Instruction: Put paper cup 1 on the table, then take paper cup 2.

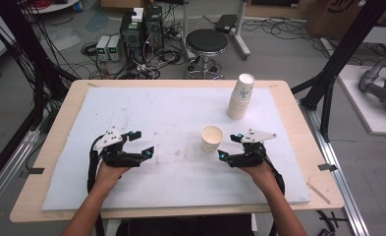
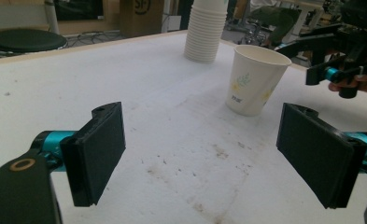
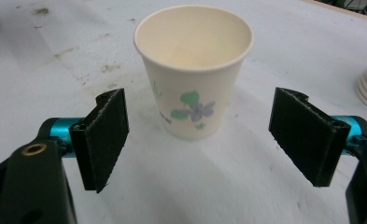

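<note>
The single paper cup (image 3: pixel 194 70) is left standing upright on the white foam mat (image 1: pixel 146 113), near the stack of paper cups (image 1: pixel 240 97), just ahead of the released right gripper (image 1: pixel 228 146), while the left gripper (image 1: pixel 140 143) is held released, well apart.

Robotics lab, computer towers (image 1: pixel 141 30), tangled floor cables (image 1: pixel 173 51), black frame struts (image 1: pixel 345 49), stool (image 1: pixel 206 43)

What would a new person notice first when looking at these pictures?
A single paper cup stands upright on the white mat, just in front of the open right gripper. Behind it, near the table's far right edge, rises a tall stack of cups. The left gripper, also open, is at the mat's left.
</note>
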Demonstrator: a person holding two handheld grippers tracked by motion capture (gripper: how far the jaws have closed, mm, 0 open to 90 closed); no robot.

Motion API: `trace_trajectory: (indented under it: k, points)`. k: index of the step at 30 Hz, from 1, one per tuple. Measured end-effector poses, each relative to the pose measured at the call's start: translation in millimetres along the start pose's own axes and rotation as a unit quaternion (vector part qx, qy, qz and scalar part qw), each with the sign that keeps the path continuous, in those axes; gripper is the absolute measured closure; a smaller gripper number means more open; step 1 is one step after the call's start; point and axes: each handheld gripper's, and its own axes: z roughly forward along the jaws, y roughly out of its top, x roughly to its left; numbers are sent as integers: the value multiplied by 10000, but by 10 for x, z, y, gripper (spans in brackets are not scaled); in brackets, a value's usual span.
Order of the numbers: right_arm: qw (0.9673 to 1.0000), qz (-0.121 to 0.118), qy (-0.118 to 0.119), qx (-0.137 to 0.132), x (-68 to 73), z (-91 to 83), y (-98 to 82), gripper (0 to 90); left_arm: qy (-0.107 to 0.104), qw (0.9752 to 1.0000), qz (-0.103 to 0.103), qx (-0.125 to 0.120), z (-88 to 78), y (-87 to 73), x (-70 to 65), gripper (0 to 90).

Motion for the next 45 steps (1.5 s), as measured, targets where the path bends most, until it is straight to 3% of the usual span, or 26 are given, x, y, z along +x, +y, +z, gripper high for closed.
trace_trajectory:
  k: [7,13,17,45]
  points:
    - [9997,83,-58,-207,-9,-322,-133,205,97,9999,29,-72,-40,10,17,160]
    - [9978,146,-229,-598,3,-539,-195,206,97,9998,81,-153,-70,20,15,162]
    - [9968,181,-376,-679,3,-625,-263,205,108,9997,63,-193,-71,20,16,162]
    - [9959,212,-513,-717,-40,-664,-315,206,16,9998,77,-183,-57,20,8,162]
